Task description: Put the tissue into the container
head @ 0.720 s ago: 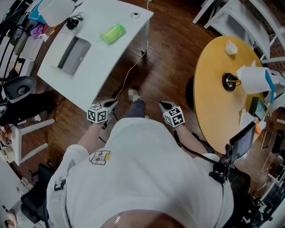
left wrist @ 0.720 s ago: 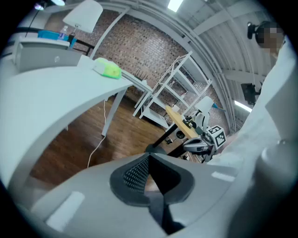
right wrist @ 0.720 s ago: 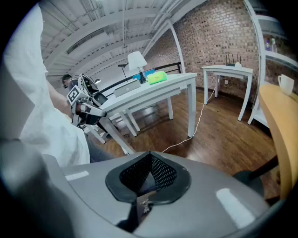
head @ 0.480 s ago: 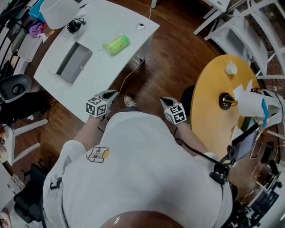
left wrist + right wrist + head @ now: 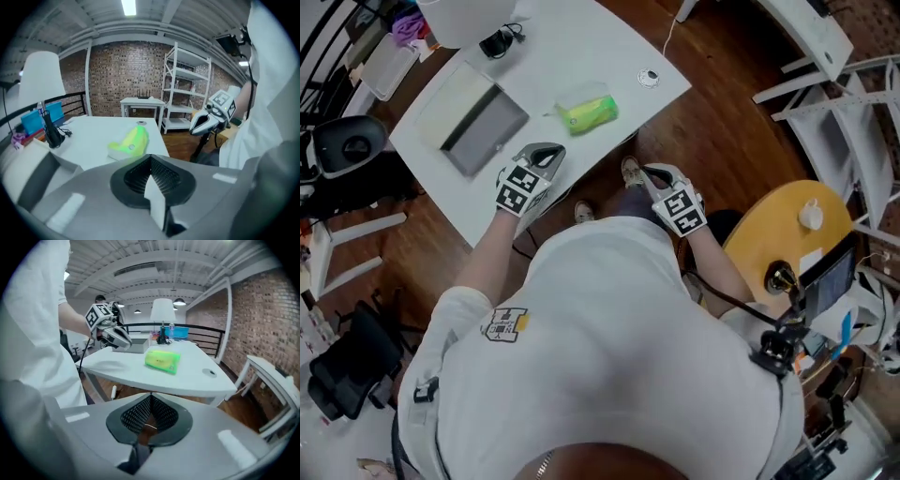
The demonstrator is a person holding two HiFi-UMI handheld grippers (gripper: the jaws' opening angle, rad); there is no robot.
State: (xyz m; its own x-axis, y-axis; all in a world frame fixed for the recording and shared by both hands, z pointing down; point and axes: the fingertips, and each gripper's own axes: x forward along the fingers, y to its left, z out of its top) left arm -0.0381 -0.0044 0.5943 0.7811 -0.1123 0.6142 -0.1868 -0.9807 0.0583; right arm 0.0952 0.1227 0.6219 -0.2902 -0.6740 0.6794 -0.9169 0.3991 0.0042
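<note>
1. A person in a white top is turning on the spot. The white desk point(image 5: 572, 47), off to the left a moment ago, is now lying straight ahead of both grippers.
2. The yellow round table point(image 5: 797, 234), which was filling the right side, is slipping behind the right gripper point(image 5: 649, 172). The work seems to be shifting to the desk.
3. A flat grey box point(image 5: 483, 117) is sitting on the desk, ahead and to the left of the left gripper point(image 5: 544, 152). It may be the container, though I cannot tell.
4. Both grippers are hovering at the desk's near edge, jaws clenched together and touching nothing on it. The right one is carrying nothing.
5. A green pack point(image 5: 589, 111), probably the tissue pack, is lying just beyond the left gripper's tips, slightly right, and ahead-left of the right gripper. It is now within reach.
6. A pale sliver is showing at the left jaws' seam. I cannot tell whether it is tissue or part of the gripper.
</note>
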